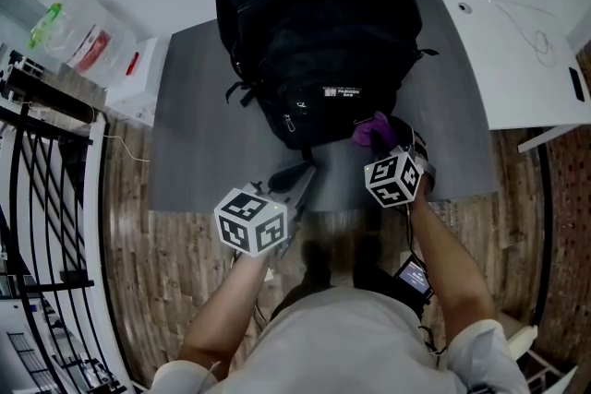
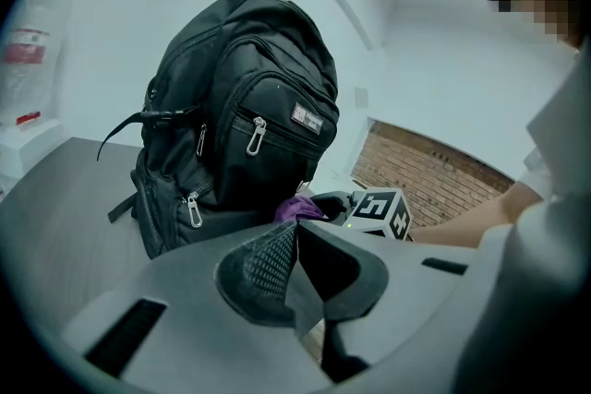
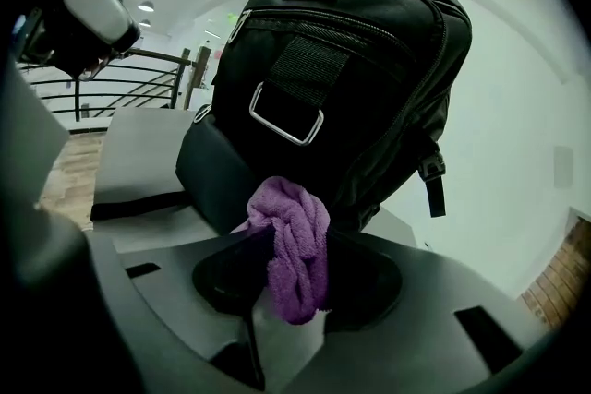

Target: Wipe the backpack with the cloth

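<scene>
Backpack (image 1: pixel 319 32): black, standing on the grey tabletop (image 1: pixel 185 125), with its front pockets and zip pulls turned toward me. A small label is stitched on the front pocket.

Cloth (image 3: pixel 294 244): purple, bunched into a wad. My right gripper (image 1: pixel 380 141) is clamped on it, and the right gripper view shows the wad pinched between both jaws with folds bulging out above them. The cloth sits at the lower front of the backpack, on its right side as I face it. It looks pressed against the fabric there, though I cannot confirm contact.

My left gripper (image 2: pixel 295 268) has its jaws closed together with nothing between them. It hovers over the near edge of the tabletop, just short of the backpack's base and apart from it.

Surroundings: a white desk (image 1: pixel 517 69) adjoins the tabletop on my right. A clear plastic container (image 1: pixel 74 37) sits on a white surface to my left, beyond a black railing (image 1: pixel 46 198). Wood flooring (image 1: pixel 185 263) lies below.
</scene>
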A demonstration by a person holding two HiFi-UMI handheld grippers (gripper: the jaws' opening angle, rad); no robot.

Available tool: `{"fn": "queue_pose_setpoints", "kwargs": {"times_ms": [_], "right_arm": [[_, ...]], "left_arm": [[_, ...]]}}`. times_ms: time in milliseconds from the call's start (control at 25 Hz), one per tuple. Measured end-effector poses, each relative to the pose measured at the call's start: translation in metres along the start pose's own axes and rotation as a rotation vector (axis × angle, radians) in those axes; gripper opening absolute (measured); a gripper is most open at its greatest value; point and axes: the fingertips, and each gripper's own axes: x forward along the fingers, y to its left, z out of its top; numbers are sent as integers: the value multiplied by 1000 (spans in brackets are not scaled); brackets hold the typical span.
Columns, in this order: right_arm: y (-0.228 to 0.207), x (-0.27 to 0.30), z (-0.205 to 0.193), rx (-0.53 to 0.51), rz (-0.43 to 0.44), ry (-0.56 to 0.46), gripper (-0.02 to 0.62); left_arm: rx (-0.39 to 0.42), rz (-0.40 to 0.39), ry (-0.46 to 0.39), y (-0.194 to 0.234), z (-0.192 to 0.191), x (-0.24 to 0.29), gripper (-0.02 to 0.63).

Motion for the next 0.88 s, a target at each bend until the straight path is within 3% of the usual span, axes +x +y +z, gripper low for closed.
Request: {"fn": "queue_pose_setpoints", "kwargs": {"times_ms": [520,880], "right_arm": [[-24,-9,-21,42,-50,46,160],[-65,-36,-65,192,-215,160,160]], "left_arm": [[-10,-11,14,4,-10,4,6],[-25,-11,17,19,-21,-10,6]]}}
